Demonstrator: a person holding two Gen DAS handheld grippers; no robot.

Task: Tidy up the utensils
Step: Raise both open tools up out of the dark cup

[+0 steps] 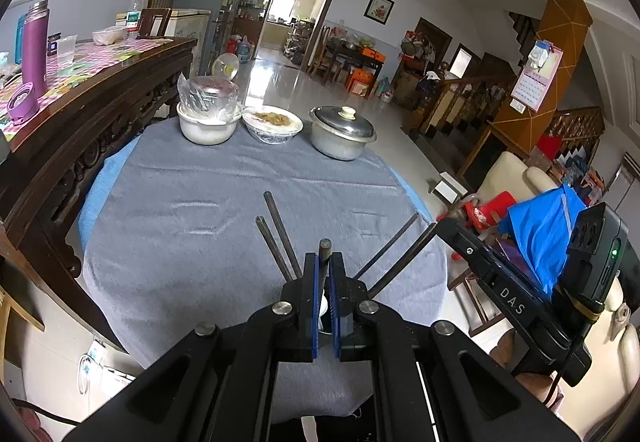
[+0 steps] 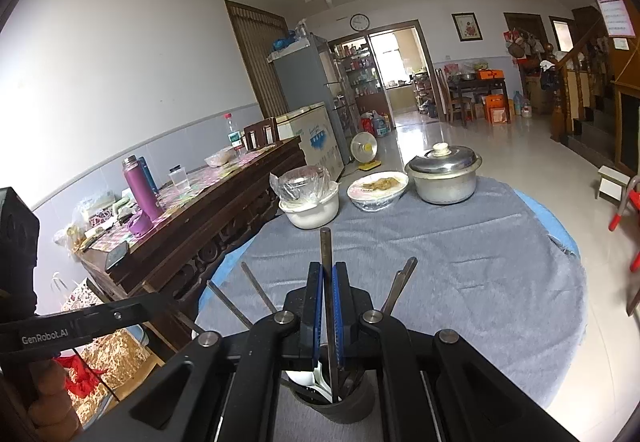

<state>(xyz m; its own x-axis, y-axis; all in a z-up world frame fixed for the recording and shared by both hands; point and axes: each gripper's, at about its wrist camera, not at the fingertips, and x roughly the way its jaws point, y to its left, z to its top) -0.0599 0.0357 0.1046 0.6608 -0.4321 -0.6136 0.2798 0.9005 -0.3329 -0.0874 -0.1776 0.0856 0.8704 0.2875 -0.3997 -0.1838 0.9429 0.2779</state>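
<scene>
I've got both grippers, left (image 1: 324,274) & right (image 2: 328,282), clamped tight on one dark chopstick (image 2: 326,254) each, w/ fingers poised above the black holder cup (image 2: 340,408) for dropping in.

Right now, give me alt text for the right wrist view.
The right gripper is shut on a dark chopstick standing over a black utensil holder. More chopsticks fan out on the grey cloth; a lidded pot sits behind.
</scene>
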